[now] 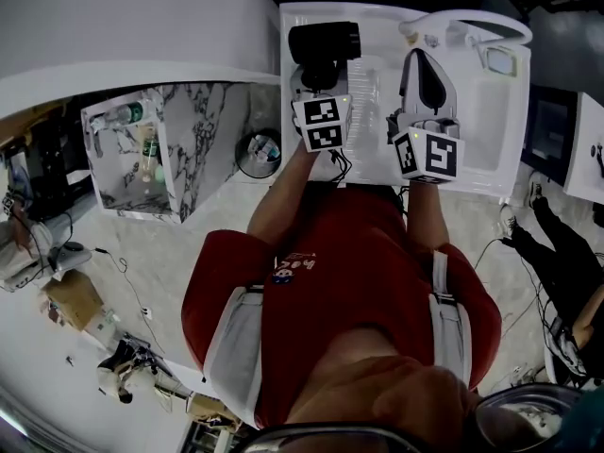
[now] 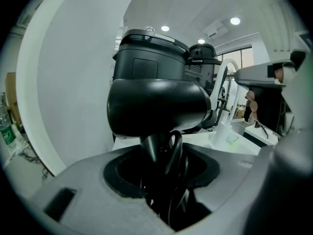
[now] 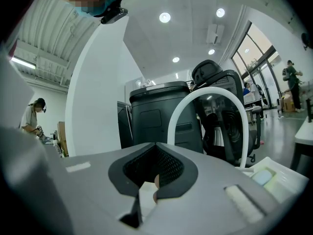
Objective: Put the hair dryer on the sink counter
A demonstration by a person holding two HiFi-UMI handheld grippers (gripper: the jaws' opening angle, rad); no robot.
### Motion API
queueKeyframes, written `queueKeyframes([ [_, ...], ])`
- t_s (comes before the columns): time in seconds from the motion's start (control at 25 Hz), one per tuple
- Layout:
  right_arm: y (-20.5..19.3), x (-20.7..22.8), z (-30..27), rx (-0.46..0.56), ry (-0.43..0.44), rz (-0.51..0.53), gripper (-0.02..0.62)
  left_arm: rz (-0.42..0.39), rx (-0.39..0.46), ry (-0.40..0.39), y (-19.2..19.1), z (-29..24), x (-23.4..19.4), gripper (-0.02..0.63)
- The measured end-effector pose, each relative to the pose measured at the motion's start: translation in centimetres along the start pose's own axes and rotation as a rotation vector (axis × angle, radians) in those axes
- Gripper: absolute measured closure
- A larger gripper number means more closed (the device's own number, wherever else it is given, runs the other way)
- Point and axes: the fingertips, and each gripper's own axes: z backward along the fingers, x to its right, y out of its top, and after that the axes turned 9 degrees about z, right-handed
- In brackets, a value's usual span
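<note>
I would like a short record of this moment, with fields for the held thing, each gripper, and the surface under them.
held thing: black hair dryer
left gripper: jaws closed on the dryer's handle, cord bundled there too
right gripper: jaws together, nothing held
surface below: white sink counter with arched faucet
task state: dryer in the grip, over the counter's left end

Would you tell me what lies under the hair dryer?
White sink counter shows beneath the hair dryer; the dryer and left gripper cover the spot directly below.
</note>
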Motion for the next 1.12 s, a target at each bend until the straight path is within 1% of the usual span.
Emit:
queueKeyframes([
  [0.2, -0.9, -0.1, -0.7, -0.019, 0.009, -0.001, 0.594, 0.010, -0.040, 0.012, -1.5, -1.5, -0.9, 0.411],
  [0.4, -1.7, -0.3, -1.2, -0.038, 0.013, -0.004, 0.594, 0.027, -0.106, 0.019, -3.6, -2.8, -1.7, 0.411],
  [0.68, -2.5, -0.6, -1.3, -0.056, 0.032, -0.001, 0.594, 0.026, -0.167, 0.027, -6.3, -4.4, -2.3, 0.411],
  [0.96, -3.0, -0.9, -1.6, -0.072, 0.045, -0.004, 0.594, 0.039, -0.206, 0.032, -7.8, -6.1, -2.5, 0.411],
  [1.12, -3.1, -0.7, -1.8, -0.076, 0.047, -0.004, 0.594, 0.038, -0.228, 0.040, -7.8, -6.7, -2.5, 0.410],
])
